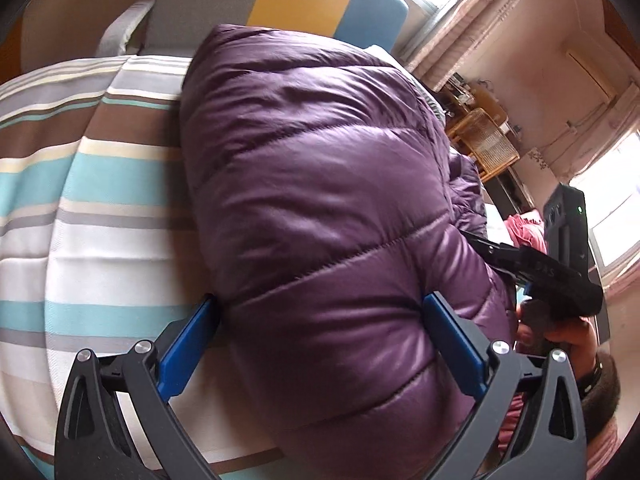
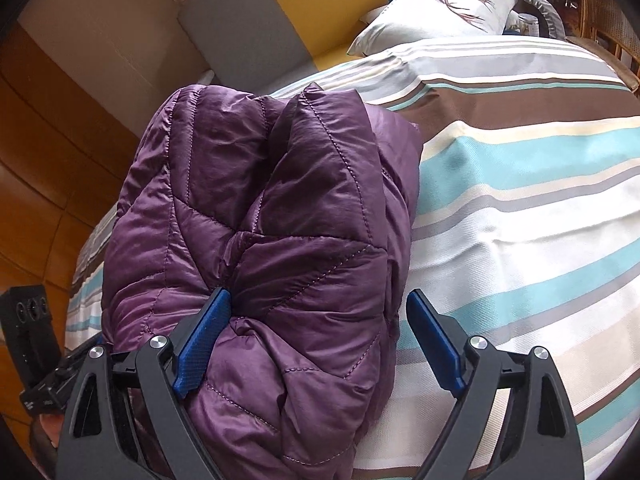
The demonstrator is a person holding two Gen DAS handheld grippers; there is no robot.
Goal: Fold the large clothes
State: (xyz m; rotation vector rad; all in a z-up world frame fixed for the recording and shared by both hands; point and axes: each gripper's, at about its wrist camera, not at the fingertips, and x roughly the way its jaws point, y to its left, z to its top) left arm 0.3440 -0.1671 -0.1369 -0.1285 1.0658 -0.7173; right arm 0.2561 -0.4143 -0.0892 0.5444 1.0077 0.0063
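1. Your purple puffer jacket [image 1: 320, 208] lies bundled on the striped bedspread [image 1: 100, 208]. In the right wrist view the jacket [image 2: 256, 248] sits toward the bed's 9 o'clock edge, with the bedspread [image 2: 520, 220] running off to 3 o'clock.
2. Your left tongs [image 1: 320, 340] stand wide, the blue pads on either side of the padded bulk. Whether they press the fabric or only flank it is hard to tell.
3. Your right tongs [image 2: 320, 340] are also spread wide. The 9 o'clock pad touches a fold; the 3 o'clock pad stands clear over the bedspread.
4. The jacket's near end is cut off by the lower frame edge in both views, and its underside is hidden.
5. A pillow [image 2: 436, 12] lies at 1 o'clock by the headboard [image 2: 280, 20].
6. In the left wrist view, your right tongs' body [image 1: 560, 268] shows at 3 o'clock, its tips hidden behind the jacket.
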